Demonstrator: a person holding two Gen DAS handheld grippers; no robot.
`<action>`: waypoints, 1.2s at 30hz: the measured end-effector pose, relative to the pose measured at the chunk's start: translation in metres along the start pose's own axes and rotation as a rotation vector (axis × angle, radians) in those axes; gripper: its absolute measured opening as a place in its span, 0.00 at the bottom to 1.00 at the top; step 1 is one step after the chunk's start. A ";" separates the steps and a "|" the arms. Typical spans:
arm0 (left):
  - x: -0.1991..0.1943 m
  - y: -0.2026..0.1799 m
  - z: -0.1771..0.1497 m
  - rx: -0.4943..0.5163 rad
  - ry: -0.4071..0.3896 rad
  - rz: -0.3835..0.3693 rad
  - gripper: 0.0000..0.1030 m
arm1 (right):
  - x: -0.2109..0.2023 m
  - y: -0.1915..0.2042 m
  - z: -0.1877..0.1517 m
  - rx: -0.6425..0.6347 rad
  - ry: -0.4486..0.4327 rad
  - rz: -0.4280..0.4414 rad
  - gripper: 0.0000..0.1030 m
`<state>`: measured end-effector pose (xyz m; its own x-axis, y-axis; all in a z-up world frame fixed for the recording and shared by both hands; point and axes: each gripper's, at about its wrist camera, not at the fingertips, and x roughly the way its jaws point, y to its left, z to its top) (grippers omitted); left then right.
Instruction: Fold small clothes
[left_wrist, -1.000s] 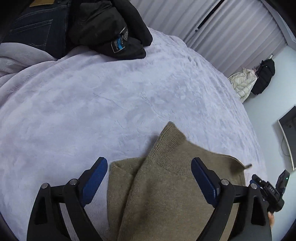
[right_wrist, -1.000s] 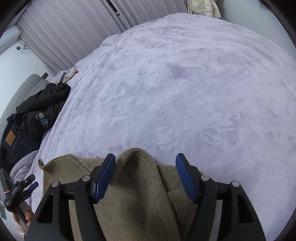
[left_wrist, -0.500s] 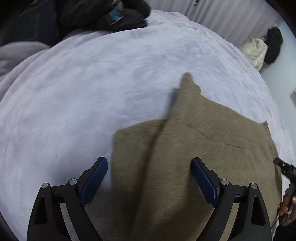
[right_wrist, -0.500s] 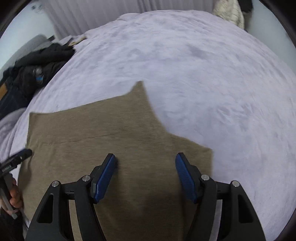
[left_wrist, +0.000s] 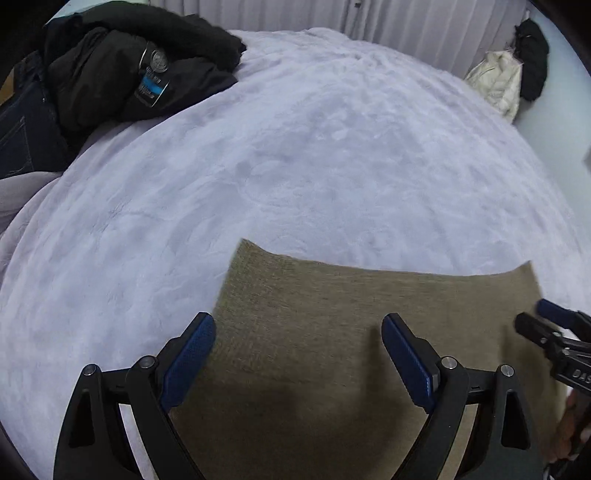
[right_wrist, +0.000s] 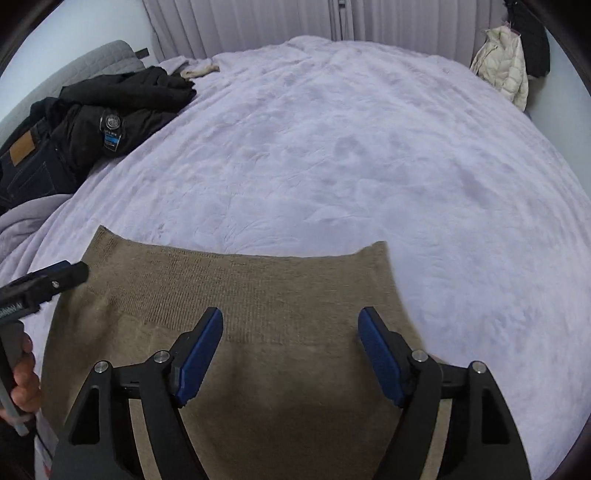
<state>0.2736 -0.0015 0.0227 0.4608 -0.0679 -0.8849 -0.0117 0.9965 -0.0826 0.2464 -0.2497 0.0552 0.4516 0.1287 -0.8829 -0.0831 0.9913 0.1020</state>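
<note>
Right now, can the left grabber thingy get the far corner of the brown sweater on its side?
Probably yes. The left gripper is open and hangs above the brown sweater, which lies flat on the bed cover. Nothing sits between it and that far corner.

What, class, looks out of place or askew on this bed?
Little stands out: the olive knit garment lies flat, its far corners slightly peaked. A black jacket and dark jeans sit heaped, unfolded, at the blanket's left edge.
</note>
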 end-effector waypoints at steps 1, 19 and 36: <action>0.011 0.010 -0.001 -0.020 0.011 0.044 0.90 | 0.011 -0.003 0.002 0.004 0.014 -0.040 0.76; -0.110 0.007 -0.139 0.082 -0.114 -0.062 1.00 | -0.091 0.026 -0.115 -0.090 -0.132 -0.084 0.80; -0.103 0.090 -0.212 -0.078 -0.036 0.019 1.00 | -0.102 -0.057 -0.207 0.063 -0.090 -0.124 0.88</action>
<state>0.0371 0.0846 0.0089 0.4917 -0.0457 -0.8695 -0.0893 0.9907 -0.1025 0.0215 -0.3253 0.0444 0.5329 0.0046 -0.8461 0.0325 0.9991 0.0259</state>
